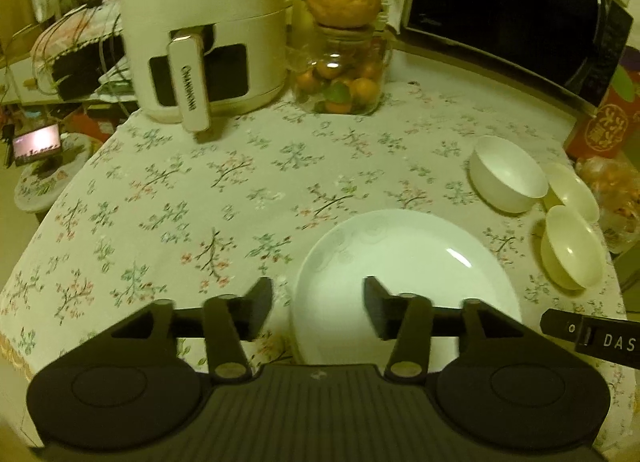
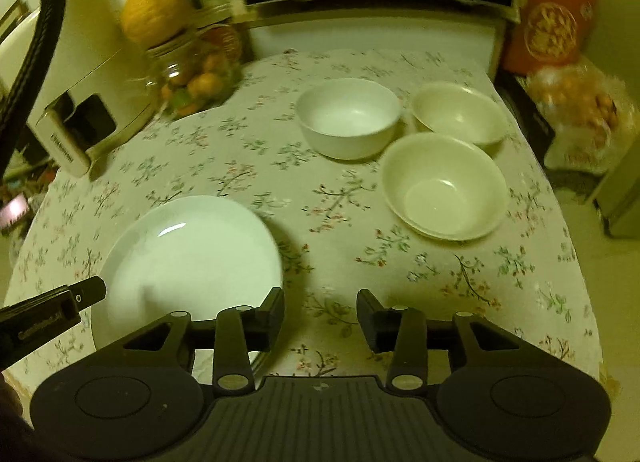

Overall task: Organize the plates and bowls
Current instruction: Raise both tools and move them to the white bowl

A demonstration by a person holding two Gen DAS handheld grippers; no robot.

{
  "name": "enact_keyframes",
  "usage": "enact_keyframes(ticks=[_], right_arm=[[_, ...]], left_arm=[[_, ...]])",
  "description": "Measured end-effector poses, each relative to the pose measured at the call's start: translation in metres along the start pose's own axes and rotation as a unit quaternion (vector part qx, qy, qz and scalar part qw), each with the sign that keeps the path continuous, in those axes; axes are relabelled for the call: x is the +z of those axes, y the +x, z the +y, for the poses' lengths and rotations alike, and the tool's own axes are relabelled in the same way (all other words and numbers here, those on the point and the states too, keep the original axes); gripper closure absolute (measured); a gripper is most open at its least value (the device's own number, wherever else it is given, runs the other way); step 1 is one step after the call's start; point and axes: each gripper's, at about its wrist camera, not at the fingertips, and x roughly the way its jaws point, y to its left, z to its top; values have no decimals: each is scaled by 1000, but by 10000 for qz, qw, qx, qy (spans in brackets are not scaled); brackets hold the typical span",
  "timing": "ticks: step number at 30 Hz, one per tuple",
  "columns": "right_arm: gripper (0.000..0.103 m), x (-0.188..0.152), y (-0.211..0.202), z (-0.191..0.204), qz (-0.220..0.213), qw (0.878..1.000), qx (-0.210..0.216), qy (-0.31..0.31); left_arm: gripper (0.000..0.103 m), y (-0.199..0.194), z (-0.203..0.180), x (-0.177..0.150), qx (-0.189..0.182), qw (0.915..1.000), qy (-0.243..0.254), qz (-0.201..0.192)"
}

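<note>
A white plate (image 1: 404, 262) lies on the floral tablecloth near the front; it also shows in the right wrist view (image 2: 192, 250). My left gripper (image 1: 318, 308) is open and empty, its jaws astride the plate's left rim, just above it. A white bowl (image 2: 350, 116) and two cream bowls (image 2: 458, 112) (image 2: 444, 186) stand apart at the right; they also show in the left wrist view (image 1: 506, 172) (image 1: 572, 190) (image 1: 572, 246). My right gripper (image 2: 320, 314) is open and empty over the cloth, right of the plate.
A white air fryer (image 1: 200, 30) stands at the back left. A glass jar of small oranges (image 1: 342, 74) with a large citrus on top is beside it. A black microwave (image 1: 516, 10) is at the back right. A red box (image 2: 554, 10) and a bagged fruit pile (image 2: 584, 110) lie beyond the table's right edge.
</note>
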Motion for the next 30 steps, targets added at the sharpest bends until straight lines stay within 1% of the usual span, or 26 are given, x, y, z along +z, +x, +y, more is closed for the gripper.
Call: enact_keyframes(ticks=[2, 3, 5, 6, 8, 9, 11, 13, 17, 19, 22, 27, 30], right_arm=[[56, 4, -1, -4, 37, 10000, -14, 64], [53, 6, -2, -6, 33, 9999, -15, 102], [42, 13, -6, -13, 9, 9997, -4, 224], [40, 18, -8, -17, -11, 9995, 10, 314], [35, 28, -13, -26, -52, 9986, 104, 510], [33, 34, -14, -31, -72, 9982, 158, 580], [27, 46, -18, -40, -120, 9974, 239, 674], [23, 54, -18, -46, -136, 9971, 245, 710], [21, 68, -12, -61, -18, 9958, 232, 886], [21, 74, -7, -71, 65, 9941, 249, 1050], [21, 85, -1, -85, 75, 9911, 259, 1304], [21, 103, 9, -103, -43, 9853, 377, 1666], [22, 111, 15, -106, -164, 9839, 434, 1726]], left_arm=[[38, 0, -2, 8, -82, 10000, 20, 6], [36, -1, -2, 13, -124, 9999, 15, -4], [32, -1, -4, 23, -189, 9998, 33, 0], [31, 0, -6, 28, -226, 9997, 65, 19], [22, 1, -10, 38, -289, 9995, 124, 36], [21, 2, -13, 43, -318, 9994, 138, 30], [20, 4, -17, 50, -398, 9991, 147, 43], [19, 9, -22, 56, -511, 9986, 122, 112], [18, 22, -35, 65, -702, 9970, 99, 297], [18, 26, -44, 69, -782, 9963, 170, 317], [15, 33, -57, 79, -834, 9958, 297, 234], [15, 49, -75, 99, -872, 9952, 439, 87], [15, 60, -83, 107, -900, 9949, 455, 30]])
